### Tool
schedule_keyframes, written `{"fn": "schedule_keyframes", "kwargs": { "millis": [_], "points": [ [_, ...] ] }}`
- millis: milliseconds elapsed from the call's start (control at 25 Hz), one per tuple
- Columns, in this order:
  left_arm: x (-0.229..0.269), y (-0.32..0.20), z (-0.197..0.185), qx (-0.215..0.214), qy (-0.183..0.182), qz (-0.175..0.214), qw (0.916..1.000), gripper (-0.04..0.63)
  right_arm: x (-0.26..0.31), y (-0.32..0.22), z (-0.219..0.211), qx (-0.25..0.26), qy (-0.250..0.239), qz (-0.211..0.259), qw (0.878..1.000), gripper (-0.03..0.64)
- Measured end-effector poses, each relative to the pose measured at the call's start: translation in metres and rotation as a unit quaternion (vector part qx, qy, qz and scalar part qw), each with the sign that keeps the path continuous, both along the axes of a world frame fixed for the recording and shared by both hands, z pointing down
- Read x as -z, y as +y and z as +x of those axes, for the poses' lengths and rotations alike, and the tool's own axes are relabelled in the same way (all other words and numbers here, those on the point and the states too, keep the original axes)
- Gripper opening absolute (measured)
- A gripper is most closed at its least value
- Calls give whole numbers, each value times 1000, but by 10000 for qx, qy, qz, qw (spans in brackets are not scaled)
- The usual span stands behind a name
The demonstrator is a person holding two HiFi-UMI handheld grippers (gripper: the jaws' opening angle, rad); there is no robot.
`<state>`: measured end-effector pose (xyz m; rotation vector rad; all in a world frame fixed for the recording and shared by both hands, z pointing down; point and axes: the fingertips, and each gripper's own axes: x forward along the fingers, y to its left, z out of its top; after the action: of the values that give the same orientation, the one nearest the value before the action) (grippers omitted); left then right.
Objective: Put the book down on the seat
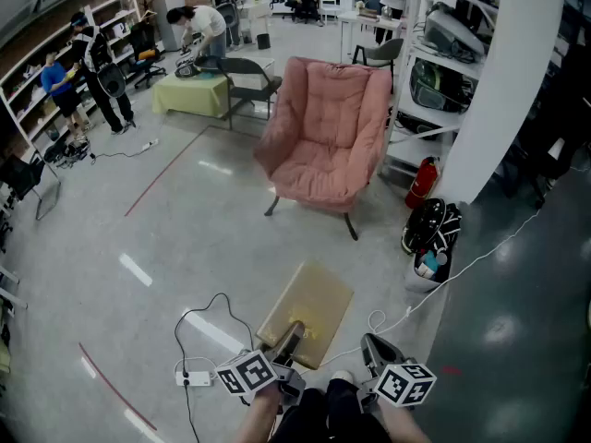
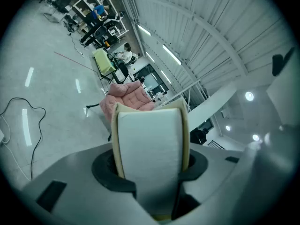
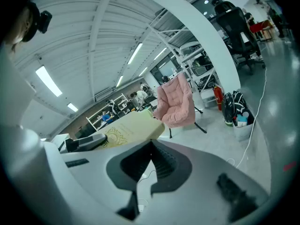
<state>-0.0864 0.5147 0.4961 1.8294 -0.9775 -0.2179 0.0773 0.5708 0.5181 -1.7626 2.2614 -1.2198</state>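
Left hand-held gripper [image 1: 292, 338] grips yellow book [image 1: 307, 310].
Right hand-held gripper [image 1: 374, 347] just beside it, jaws closed on nothing; pink armchair [image 1: 328, 137] well ahead of both.

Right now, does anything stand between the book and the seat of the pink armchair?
Nothing visible does. Only bare floor lies between the book in the left tool and the pink armchair; its seat is empty.
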Motion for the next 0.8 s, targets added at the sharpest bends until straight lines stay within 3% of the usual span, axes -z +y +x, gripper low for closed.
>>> {"fn": "schedule_keyframes", "kwargs": {
  "millis": [280,800],
  "points": [
    [7,48,-2,109,-49,20,9999,230,13,39,-1,177,103,144,9997,12],
    [-1,64,21,438,22,-75,9990,230,34,37,35,234,322,642,9971,14]
  ]
}}
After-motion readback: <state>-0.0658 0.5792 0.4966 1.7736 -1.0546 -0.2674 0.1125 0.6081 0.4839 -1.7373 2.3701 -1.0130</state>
